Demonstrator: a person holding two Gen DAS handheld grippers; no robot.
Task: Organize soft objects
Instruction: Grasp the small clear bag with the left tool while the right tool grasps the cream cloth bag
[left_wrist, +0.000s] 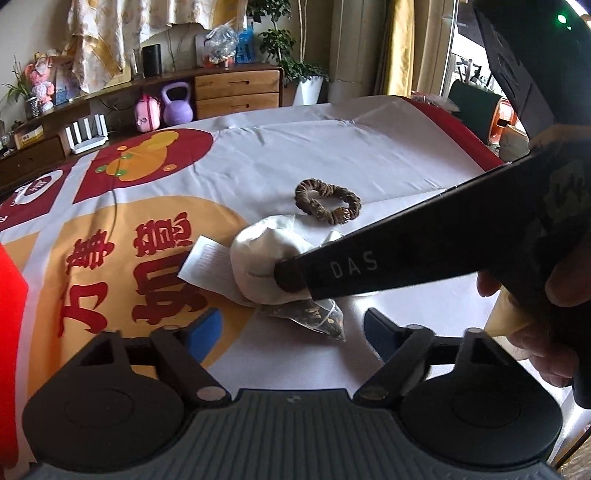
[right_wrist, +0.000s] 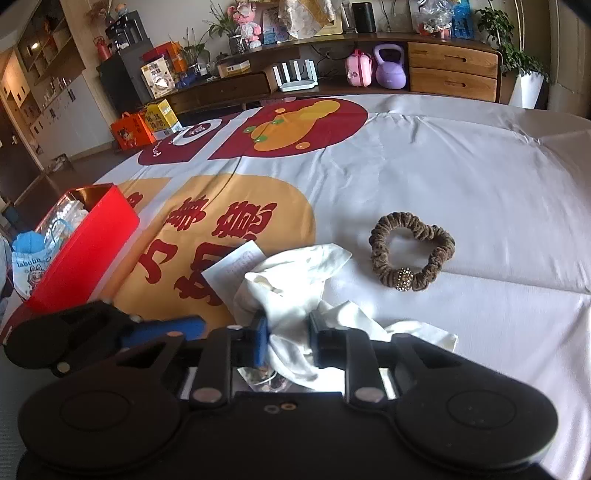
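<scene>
A crumpled white cloth lies on the printed tablecloth. My right gripper is shut on its near fold. In the left wrist view one of the right gripper's black fingers reaches in from the right onto the white cloth. My left gripper is open, its blue pads either side of a clear sachet without touching it; the sachet is partly tucked under the cloth. A brown scrunchie with a beaded ball lies apart behind the cloth, also the scrunchie in the left view.
A white paper slip sticks out from under the cloth's left side. A red box holding several small items stands at the table's left edge. A person's hand holds the right gripper. Shelves and drawers stand beyond the table.
</scene>
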